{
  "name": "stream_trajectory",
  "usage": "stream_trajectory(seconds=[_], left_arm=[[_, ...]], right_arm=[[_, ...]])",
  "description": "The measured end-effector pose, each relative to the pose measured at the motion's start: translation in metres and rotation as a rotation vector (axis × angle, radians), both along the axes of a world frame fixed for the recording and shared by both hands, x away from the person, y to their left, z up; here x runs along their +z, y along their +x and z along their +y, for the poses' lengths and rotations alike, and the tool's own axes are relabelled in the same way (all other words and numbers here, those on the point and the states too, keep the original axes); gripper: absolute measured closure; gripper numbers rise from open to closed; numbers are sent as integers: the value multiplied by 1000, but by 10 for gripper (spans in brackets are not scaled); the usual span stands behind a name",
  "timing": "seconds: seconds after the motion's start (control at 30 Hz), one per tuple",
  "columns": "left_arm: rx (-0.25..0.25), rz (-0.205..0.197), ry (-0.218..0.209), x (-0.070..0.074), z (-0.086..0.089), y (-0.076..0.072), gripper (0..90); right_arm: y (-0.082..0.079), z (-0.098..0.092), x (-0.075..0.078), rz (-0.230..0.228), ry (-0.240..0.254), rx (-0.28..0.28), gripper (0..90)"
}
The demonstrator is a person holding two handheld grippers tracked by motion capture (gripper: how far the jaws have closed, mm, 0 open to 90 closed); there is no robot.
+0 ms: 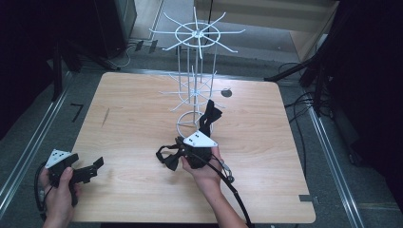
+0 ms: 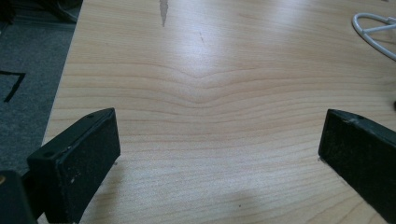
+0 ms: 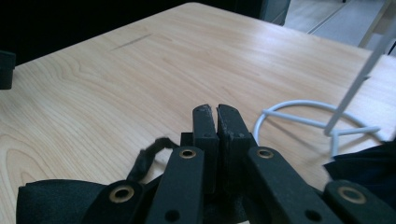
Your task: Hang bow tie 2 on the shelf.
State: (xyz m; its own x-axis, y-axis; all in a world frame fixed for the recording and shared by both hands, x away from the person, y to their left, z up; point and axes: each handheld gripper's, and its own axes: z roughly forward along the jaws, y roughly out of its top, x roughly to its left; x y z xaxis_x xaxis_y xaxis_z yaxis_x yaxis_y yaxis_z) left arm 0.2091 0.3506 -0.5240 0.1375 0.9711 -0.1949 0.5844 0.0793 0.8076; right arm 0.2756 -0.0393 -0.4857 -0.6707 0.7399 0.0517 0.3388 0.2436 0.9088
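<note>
The right gripper (image 1: 212, 112) sat near the middle of the wooden table (image 1: 142, 118), at about six o'clock from the white wire rack (image 1: 195, 71), its jaws pressed together on a black bow tie (image 1: 172, 159). In the right gripper view the pads (image 3: 205, 128) met almost flush, with a thin dark strap (image 3: 147, 156) looping out at eight o'clock and black fabric bunched below; exactly which part of the tie was pinched could not be told. From the high view the bow and its band hung at nine o'clock from the right hand (image 1: 204, 166), just above the tabletop.

The left gripper (image 1: 92, 168) rested at the table's seven o'clock corner, jaws spread wide over bare wood and holding nothing.

Judging from this, the tie was probably meant for one of the rack's thin prongs (image 1: 223, 45). The grip looked to be on a narrow strip, so the tie could slip free if swung. The dangling loop might snag a lower prong (image 1: 171, 92) on the way up. The rack stood on a light wire ring base (image 3: 299, 112) with nothing steadying it, so a sideways pull could tip or slide it
</note>
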Motion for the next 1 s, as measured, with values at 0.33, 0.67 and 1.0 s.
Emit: stream_trajectory(seconds=[0.33,0.67,1.0], left_arm=[[2,-2,-2,0,0,0,0],[5,1,-1,0,0,0,0],[7,1,2,0,0,0,0]], right_arm=[[-7,-18,-5,24,-69,16,883],[-14,-44,-20,69,-72,0,884],[-23,-58,3,-11,-38,-4,884]])
